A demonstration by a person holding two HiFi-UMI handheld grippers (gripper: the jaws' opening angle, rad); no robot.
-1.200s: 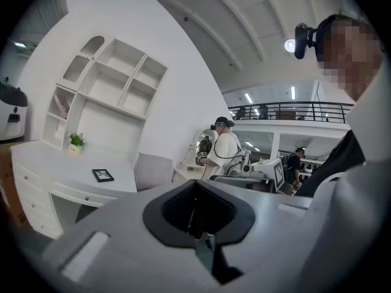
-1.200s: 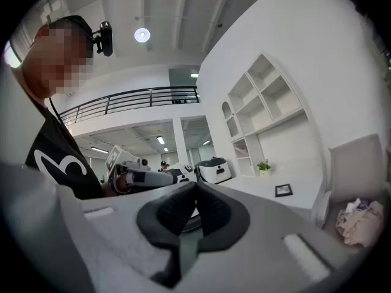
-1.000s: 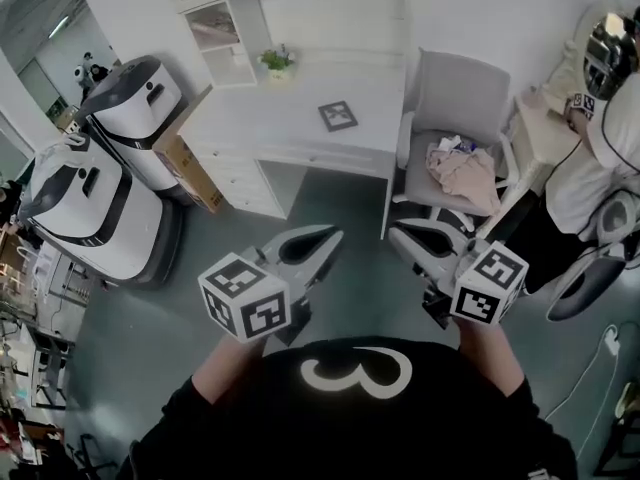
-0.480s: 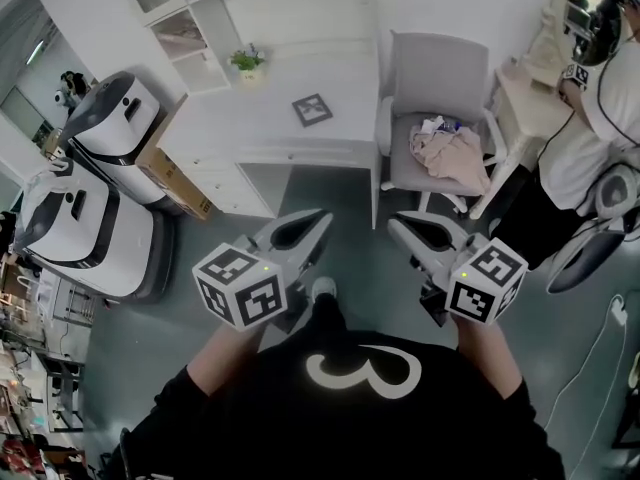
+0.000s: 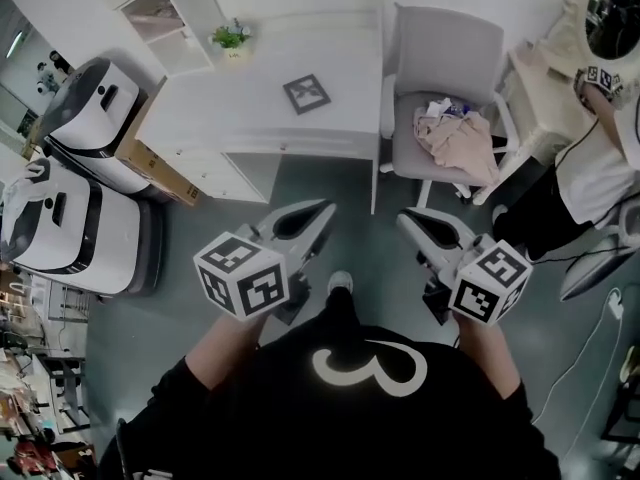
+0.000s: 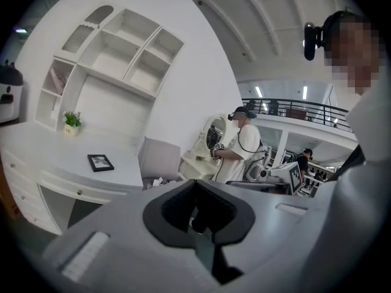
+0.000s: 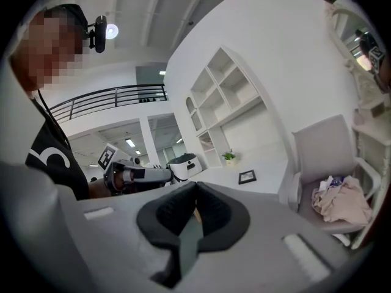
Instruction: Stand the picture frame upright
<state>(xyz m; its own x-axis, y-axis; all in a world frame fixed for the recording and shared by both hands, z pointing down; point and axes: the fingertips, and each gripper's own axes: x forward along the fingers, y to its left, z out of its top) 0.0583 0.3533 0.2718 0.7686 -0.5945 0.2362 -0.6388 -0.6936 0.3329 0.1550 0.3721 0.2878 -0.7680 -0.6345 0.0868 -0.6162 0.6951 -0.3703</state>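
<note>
A small dark picture frame [image 5: 306, 93] lies flat on the white desk [image 5: 220, 108]; it also shows as the frame [image 6: 100, 162] in the left gripper view and as the frame [image 7: 247, 176] in the right gripper view. My left gripper [image 5: 326, 212] is shut and empty, held over the floor well short of the desk. My right gripper [image 5: 408, 220] is likewise shut with nothing in it, level with the left one. In both gripper views the jaws meet at their tips.
A grey chair [image 5: 440, 68] with crumpled clothes [image 5: 455, 138] stands right of the desk. A small potted plant [image 5: 230, 38] sits at the desk's back. Two white machines [image 5: 70, 168] and a cardboard box [image 5: 150, 163] stand left. A person [image 5: 600, 158] stands at right.
The view has moved forward: the desk, frame and chair sit lower and nearer in the head view. Both grippers keep their place in front of me, still shut.
</note>
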